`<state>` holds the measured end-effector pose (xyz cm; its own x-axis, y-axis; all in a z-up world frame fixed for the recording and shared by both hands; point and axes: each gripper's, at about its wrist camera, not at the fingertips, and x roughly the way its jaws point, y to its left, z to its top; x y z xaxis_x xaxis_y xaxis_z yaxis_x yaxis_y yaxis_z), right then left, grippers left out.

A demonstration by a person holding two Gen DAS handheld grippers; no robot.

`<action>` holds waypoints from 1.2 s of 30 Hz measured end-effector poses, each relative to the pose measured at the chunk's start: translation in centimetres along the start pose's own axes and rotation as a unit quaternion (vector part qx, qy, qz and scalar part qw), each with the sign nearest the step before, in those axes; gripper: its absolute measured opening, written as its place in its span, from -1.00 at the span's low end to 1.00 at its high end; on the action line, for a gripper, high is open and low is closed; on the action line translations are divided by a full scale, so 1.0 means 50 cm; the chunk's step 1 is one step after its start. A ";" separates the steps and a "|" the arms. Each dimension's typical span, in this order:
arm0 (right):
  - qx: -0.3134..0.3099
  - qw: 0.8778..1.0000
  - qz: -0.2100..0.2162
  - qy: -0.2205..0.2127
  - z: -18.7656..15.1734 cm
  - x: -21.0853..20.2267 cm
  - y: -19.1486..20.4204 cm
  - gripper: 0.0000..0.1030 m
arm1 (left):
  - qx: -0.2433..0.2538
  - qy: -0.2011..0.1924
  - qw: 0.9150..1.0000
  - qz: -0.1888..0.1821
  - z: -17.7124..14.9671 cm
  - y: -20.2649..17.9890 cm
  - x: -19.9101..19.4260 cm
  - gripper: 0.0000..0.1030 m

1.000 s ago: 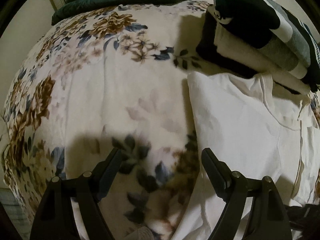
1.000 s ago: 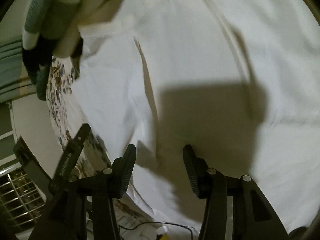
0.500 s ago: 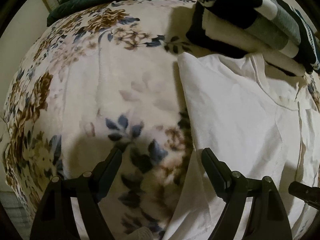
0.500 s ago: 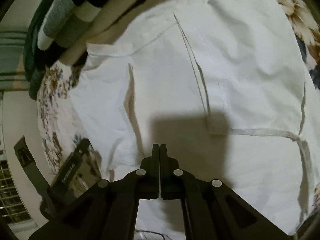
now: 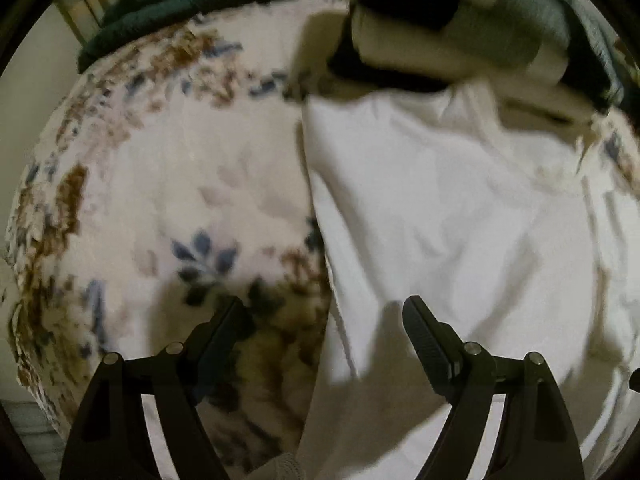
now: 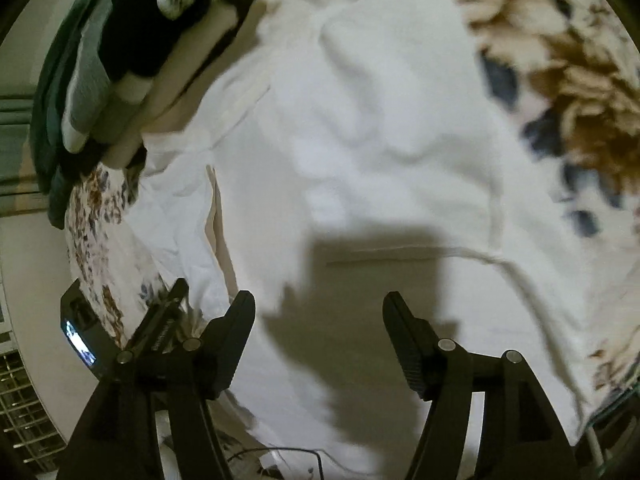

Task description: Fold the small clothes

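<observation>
Both tongs spread, nothing pinched. Left tongs hover low over the left edge of the white shirt, one finger over the floral bedspread, the other over white cloth. Right tongs hang over the shirt's lower middle, shadow falling on the fabric just ahead.

Shirt lies on the bed, mostly flat. Looks partly folded: right wrist view shows a layer turned in over the body, with a hem line running across below it and a straight fold line down the left side. Some wrinkles mid-panel. Frames are motion-blurred, so seam detail is unclear.

Farther back, touching the shirt's collar end: pile of folded clothes, dark and striped pieces, probably finished items. Dark green blanket beyond.

Judgement: side fold(s) in, cross fold to bring hem toward collar not yet done, then stack it. Roughly midway on this shirt.
</observation>
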<state>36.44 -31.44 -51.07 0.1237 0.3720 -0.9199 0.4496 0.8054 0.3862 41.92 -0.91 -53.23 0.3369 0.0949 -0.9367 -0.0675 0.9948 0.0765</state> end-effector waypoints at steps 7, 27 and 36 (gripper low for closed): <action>-0.052 0.999 -0.010 0.006 -0.005 -0.172 -0.101 0.33 | -0.038 -0.027 0.999 -0.012 -0.052 -0.021 -0.176 0.57; -0.141 0.986 -0.060 0.060 0.165 -0.319 -0.486 0.33 | -0.001 0.202 0.978 -0.041 -0.632 -0.653 -0.187 0.54; -0.207 0.976 -0.027 0.067 0.250 -0.220 -0.371 0.33 | -0.032 0.133 0.990 -0.036 -0.619 -0.635 -0.208 -0.97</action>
<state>37.79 -56.24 -48.99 -0.0199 0.3580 -0.9335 0.0540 0.9327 0.3565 11.48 -34.66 -56.51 0.0846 0.0024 -0.9964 -0.1143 0.9934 -0.0073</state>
